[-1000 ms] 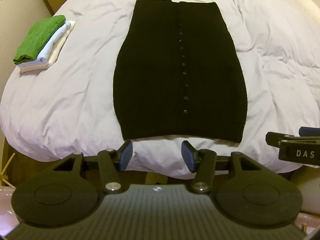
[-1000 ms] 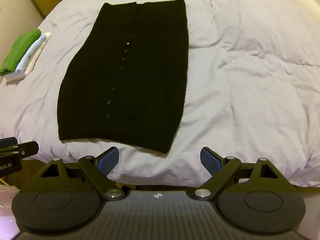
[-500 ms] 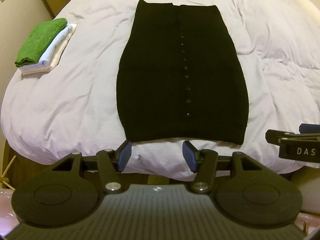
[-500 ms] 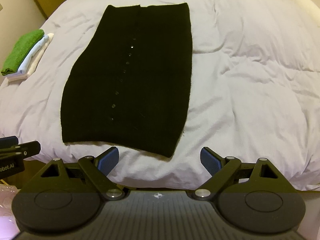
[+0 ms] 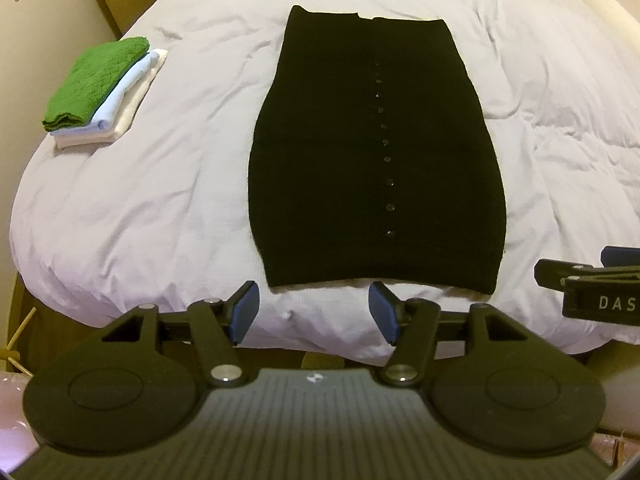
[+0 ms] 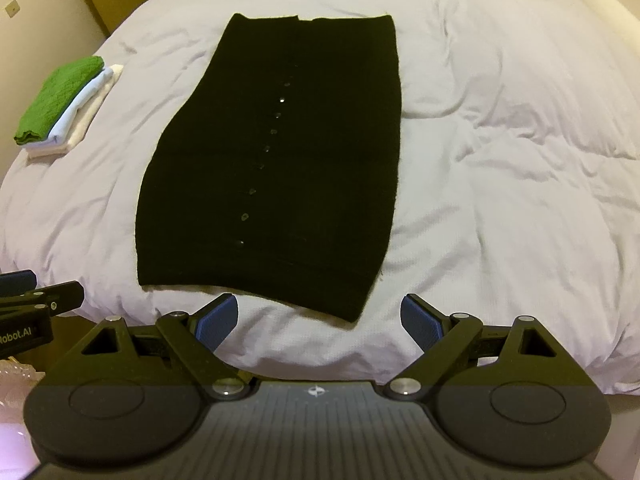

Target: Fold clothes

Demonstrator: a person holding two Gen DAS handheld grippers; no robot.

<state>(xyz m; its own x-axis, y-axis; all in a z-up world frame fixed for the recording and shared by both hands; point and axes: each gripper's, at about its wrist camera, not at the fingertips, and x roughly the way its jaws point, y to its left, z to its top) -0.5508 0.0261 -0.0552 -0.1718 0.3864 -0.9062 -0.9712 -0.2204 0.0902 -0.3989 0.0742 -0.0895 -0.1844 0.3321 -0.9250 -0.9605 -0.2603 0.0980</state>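
Observation:
A black buttoned garment (image 5: 372, 152) (image 6: 276, 168) lies flat on the white duvet (image 5: 160, 200) (image 6: 500, 160), folded into a long panel with a row of buttons down its middle. My left gripper (image 5: 314, 312) hovers just short of the garment's near hem; its jaws are opening and nothing is between them. My right gripper (image 6: 320, 316) hangs over the hem's near right corner, open wide and empty. Each gripper shows at the edge of the other's view: the right gripper (image 5: 592, 280) and the left gripper (image 6: 36, 300).
A stack of folded clothes (image 5: 100, 92) (image 6: 64, 108), green on top of pale blue and white, sits at the bed's left side. The duvet to the right of the garment is rumpled. A wall and wooden furniture stand at the far left.
The left gripper's jaws have spread slightly wider. Both views have shifted a little, with the garment sitting slightly lower and nearer in the frames.

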